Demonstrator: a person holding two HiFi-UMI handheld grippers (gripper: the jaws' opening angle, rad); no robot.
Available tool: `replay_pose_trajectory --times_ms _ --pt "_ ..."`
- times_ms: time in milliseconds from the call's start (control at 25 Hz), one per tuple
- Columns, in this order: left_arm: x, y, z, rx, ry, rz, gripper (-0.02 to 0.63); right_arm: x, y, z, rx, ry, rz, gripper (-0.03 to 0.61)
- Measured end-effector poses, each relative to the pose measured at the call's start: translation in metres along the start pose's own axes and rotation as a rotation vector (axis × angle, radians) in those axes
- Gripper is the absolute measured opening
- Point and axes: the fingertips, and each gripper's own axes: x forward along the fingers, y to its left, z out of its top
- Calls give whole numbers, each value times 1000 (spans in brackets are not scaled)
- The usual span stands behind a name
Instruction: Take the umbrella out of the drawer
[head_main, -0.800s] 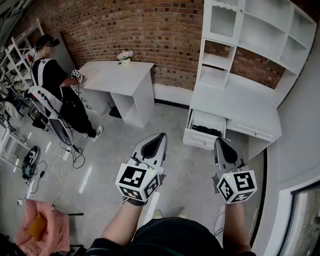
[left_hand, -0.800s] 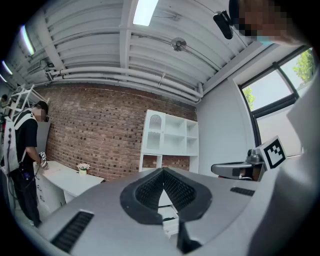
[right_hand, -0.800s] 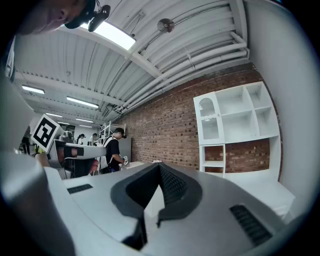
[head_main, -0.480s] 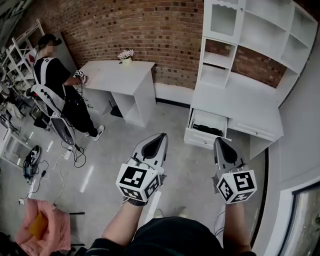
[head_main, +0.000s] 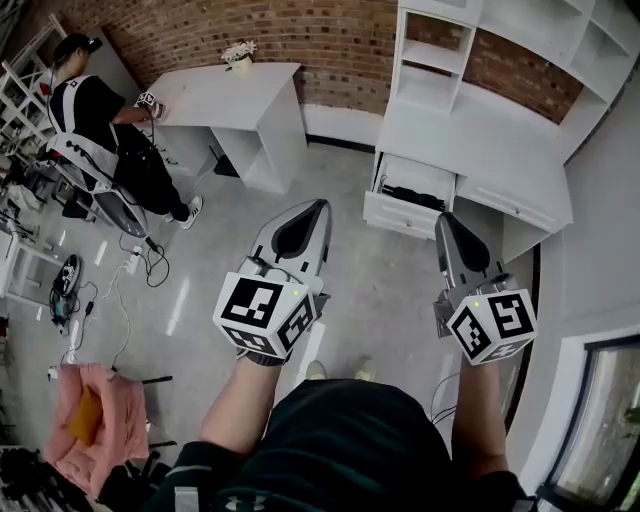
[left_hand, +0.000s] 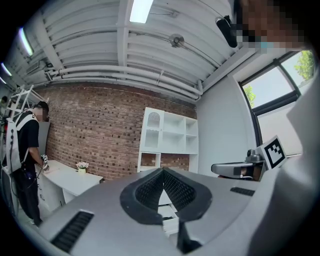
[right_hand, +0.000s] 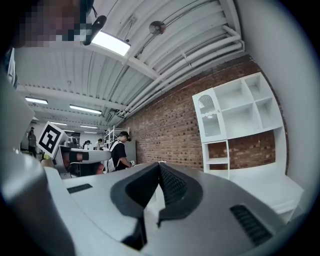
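Red brick wall (head_main: 340, 40) closes the far side of a room with a grey polished floor (head_main: 350, 270), and against it at the right stands a tall white shelf unit with a desk top (head_main: 480, 130). Below that desk top a white drawer (head_main: 405, 216) is pulled out, and a black, elongated umbrella (head_main: 412, 197) lies inside it, across its width. Both grippers are held level over the floor, well short of the drawer and touching nothing. The left gripper (head_main: 318, 206), grey with a marker cube at its rear, has its jaws brought together at the tips with nothing between them, as its own view (left_hand: 162, 170) shows. The right gripper (head_main: 443, 218) points toward the drawer's right end; its jaws are likewise closed tip to tip and empty (right_hand: 159, 164). Further left along the wall a small white table (head_main: 225, 95) carries a flower pot (head_main: 238, 53), and a person in black clothing (head_main: 95, 110) stands at its end. A pink cloth (head_main: 110, 440) lies at the lower left.
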Motion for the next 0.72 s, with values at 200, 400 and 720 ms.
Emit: replay_pose_trajectory --times_ms 200,400,720 --pt "9 -21 -11 -3 15 20 6 -15 -20 -11 36 15 16 5" --pt "28 -39 -25 -5 43 34 6 -24 -46 -26 63 31 29 3" --pt "47 -54 -32 1 61 10 6 -32 -70 -31 88 28 -3 5"
